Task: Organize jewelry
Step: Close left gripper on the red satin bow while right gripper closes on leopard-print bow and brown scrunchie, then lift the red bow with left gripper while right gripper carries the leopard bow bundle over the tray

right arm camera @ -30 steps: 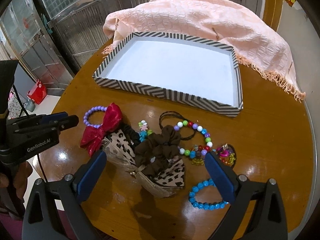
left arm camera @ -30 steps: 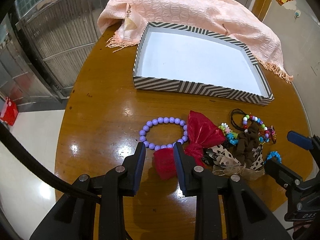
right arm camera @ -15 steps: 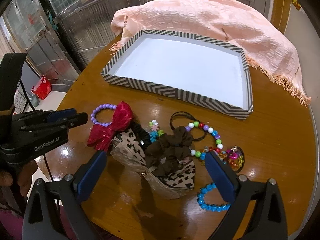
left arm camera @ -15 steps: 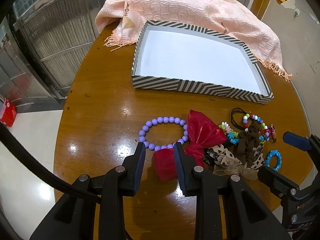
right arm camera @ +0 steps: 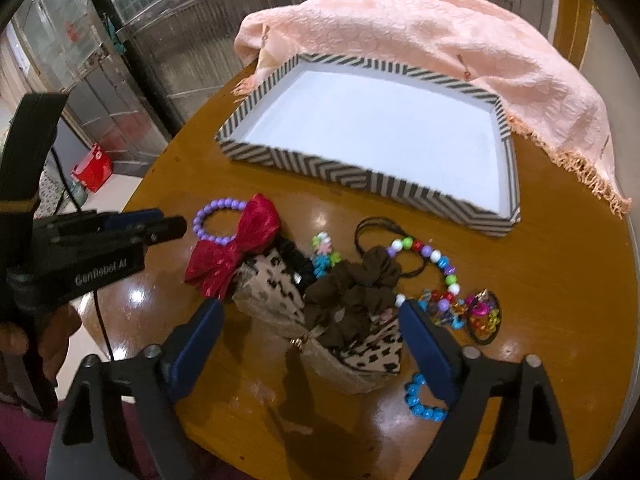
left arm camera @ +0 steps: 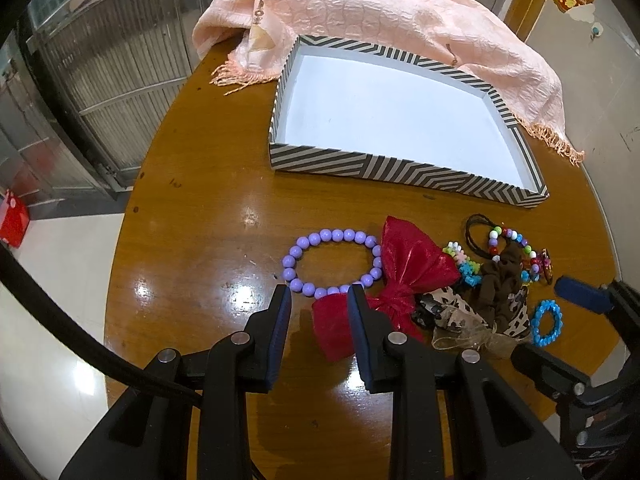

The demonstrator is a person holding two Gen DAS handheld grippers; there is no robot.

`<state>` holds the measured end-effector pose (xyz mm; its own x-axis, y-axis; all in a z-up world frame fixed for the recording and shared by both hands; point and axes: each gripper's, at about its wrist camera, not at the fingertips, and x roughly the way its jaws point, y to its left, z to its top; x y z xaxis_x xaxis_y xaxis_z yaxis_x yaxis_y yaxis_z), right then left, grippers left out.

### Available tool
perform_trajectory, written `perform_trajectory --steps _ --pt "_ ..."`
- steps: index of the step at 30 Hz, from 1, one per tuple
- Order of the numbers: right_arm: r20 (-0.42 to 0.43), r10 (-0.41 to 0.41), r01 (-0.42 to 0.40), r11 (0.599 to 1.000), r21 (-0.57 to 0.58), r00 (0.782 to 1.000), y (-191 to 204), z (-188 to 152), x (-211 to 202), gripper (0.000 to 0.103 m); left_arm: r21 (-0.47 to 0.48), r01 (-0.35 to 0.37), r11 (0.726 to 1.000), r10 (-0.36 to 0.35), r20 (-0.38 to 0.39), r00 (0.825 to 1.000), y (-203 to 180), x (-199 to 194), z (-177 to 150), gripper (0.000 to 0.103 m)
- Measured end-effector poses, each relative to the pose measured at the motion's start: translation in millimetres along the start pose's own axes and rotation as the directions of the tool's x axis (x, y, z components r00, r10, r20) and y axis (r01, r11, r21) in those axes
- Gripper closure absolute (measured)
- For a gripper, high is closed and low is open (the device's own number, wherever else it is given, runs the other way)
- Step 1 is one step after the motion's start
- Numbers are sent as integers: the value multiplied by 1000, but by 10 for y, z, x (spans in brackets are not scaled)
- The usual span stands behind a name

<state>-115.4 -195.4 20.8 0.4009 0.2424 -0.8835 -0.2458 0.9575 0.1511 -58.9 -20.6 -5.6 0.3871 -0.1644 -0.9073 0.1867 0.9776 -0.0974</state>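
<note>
A purple bead bracelet (left arm camera: 330, 262) lies on the round wooden table, partly under a red bow (left arm camera: 404, 276). My left gripper (left arm camera: 318, 300) is open just in front of the bracelet's near beads, over the bow's lower lobe. My right gripper (right arm camera: 308, 322) is wide open, its jaws on either side of a brown scrunchie (right arm camera: 352, 292) on a leopard-print bow (right arm camera: 280, 288). A multicoloured bead bracelet (right arm camera: 436, 264), a blue bead ring (right arm camera: 420, 400) and a small charm ring (right arm camera: 484, 316) lie to the right.
An empty black-and-white striped tray (left arm camera: 400, 172) with a white floor sits behind the jewelry. A pink fringed shawl (left arm camera: 380, 12) is draped behind it. The table edge (left arm camera: 116, 264) drops off at the left to a tiled floor.
My right gripper has moved forward and lower over the scrunchie and leopard bow. My left gripper has barely moved and stays open near the purple bracelet.
</note>
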Motion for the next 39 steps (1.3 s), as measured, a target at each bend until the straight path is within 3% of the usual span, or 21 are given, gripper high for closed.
perform_trajectory --steps 5,10,14,26,33,35,38,39 --pt "-33 21 -21 1000 -1 999 2 -95 95 22 -42 36 998 -37 -26 999 83 38 -15 88" --pt "-44 39 -41 999 -31 998 48 -101 170 29 -11 72 997 -72 -27 997 -13 27 -41 88" --pt "-64 51 -55 997 -51 997 64 -132 223 46 14 101 995 -100 -38 994 -89 49 -41 88" --pt "-114 77 -81 996 -31 990 -28 -247 399 47 44 140 989 -135 -88 987 -249 208 -29 88" --pt "-102 82 -82 997 1 991 -72 -282 482 48 45 145 988 -140 -101 985 -306 297 -10 88" --pt "-90 79 -78 997 6 993 -95 -298 473 56 53 146 988 -140 -100 985 -330 324 -8 88" --pt "-83 84 -83 996 23 993 -198 -334 411 81 62 154 986 -147 -107 983 -370 370 -20 88" --pt "-81 99 -96 995 34 992 -253 -354 378 82 63 162 985 -155 -104 982 -377 375 -25 88"
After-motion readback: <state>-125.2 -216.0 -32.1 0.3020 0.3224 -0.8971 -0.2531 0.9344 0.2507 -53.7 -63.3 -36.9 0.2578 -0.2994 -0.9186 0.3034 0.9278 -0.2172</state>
